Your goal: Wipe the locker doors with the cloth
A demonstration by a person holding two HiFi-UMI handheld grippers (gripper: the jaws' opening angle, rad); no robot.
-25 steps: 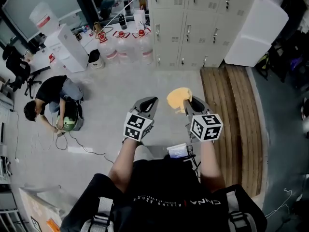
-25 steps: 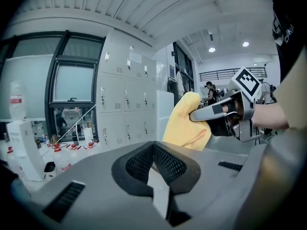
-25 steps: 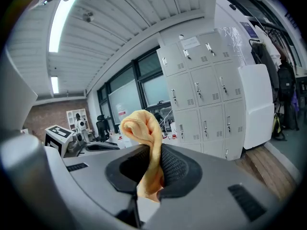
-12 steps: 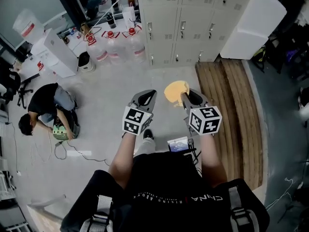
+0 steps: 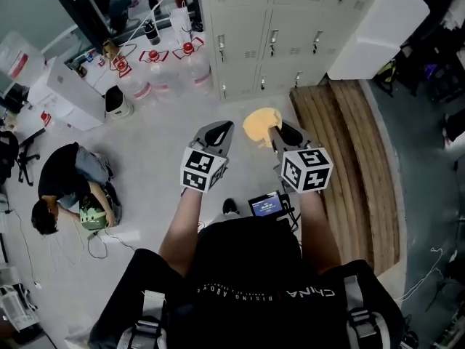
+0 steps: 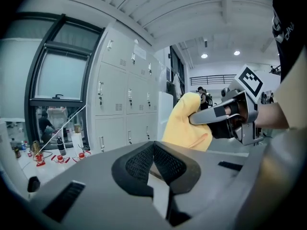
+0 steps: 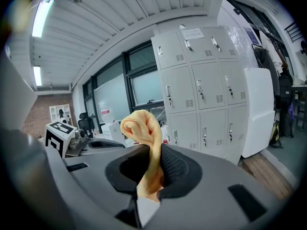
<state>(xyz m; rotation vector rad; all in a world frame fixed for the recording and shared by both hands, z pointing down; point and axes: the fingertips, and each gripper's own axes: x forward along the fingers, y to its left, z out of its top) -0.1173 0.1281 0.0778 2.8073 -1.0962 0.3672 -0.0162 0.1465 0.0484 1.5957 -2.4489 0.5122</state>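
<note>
Head view has us facing the locker doors, both claws held well apart from them. Our right claw is clenched on the yellow cloth, which bunches up above its pads. Our left claw, pressed closed on nothing, hangs near the right.

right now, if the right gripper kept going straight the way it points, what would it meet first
Probably the lockers: the right gripper, shut on the yellow cloth, points toward their doors, and only floor shows between. The cloth sticks out ahead, so it would touch first. Depth is hard to judge.
</note>
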